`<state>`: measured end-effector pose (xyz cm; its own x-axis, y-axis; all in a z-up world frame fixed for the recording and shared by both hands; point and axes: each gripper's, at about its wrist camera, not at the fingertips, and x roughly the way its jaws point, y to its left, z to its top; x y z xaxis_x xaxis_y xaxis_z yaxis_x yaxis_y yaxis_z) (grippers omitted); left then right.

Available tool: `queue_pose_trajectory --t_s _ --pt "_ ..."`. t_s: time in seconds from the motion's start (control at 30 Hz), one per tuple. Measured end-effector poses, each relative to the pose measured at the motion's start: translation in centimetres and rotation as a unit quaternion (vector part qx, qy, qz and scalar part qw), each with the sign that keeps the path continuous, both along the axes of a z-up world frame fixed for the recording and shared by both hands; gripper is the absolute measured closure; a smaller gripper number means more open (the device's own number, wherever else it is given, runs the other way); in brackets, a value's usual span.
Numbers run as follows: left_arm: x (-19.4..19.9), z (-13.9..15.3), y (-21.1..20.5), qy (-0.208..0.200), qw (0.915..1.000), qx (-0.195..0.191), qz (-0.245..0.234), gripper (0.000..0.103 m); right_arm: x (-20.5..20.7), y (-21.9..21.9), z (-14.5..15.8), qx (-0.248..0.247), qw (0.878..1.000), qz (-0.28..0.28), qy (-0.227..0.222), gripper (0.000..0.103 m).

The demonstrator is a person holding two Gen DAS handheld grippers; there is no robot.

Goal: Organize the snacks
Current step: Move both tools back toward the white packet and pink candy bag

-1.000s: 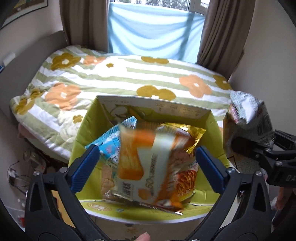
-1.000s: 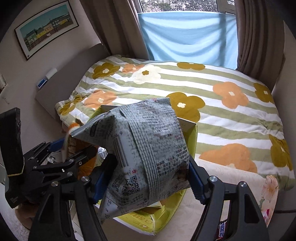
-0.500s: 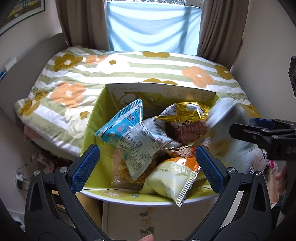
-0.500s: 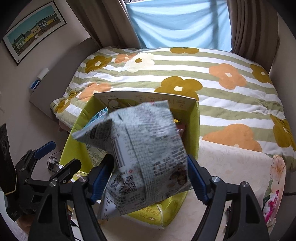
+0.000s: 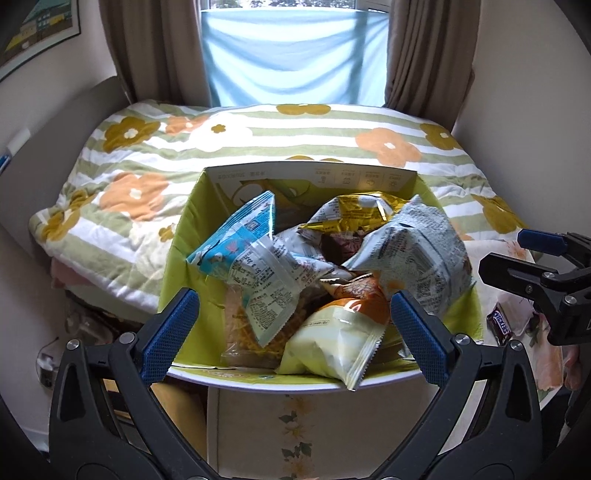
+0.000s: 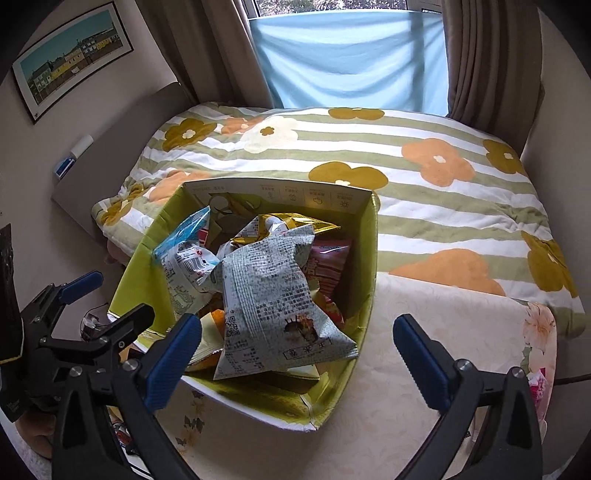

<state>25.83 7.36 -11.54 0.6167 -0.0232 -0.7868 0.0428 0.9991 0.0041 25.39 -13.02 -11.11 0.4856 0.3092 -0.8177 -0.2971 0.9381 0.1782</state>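
Ahead of the jaws lies a bed (image 6: pixel 369 177) under a quilt (image 5: pixel 258 136) striped green and white with orange, mustard and cream flowers. Beyond its far end a window (image 6: pixel 347 5) is covered by a pale blue cloth (image 5: pixel 295 55) that lets soft daylight through, and brown curtains (image 6: pixel 487 59) hang on either side. The walls (image 6: pixel 122 96) are plain cream. Up and to the left of the jaws hangs a framed picture (image 6: pixel 72 55) of coloured houses. A grey headboard (image 6: pixel 122 147) stands along the bed's left side. Below the jaws, the tabletop (image 6: pixel 424 332) wears a cream floral cloth.
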Motion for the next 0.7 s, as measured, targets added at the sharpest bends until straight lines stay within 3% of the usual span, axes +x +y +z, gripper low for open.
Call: queue_pose_trajectory --t_s 0.3,0.7 --pt "-1.8 2.5 -5.2 -0.037 0.9985 0.011 -0.040 0.000 -2.9 -6.9 3.0 -0.016 0.998 -0.055 -0.036 0.000" --pt "-2.5 2.6 -18.3 -0.038 0.9887 -0.006 -0.145 0.000 -6.2 -20.6 4.3 -0.044 0.986 -0.152 -0.043 0.000"
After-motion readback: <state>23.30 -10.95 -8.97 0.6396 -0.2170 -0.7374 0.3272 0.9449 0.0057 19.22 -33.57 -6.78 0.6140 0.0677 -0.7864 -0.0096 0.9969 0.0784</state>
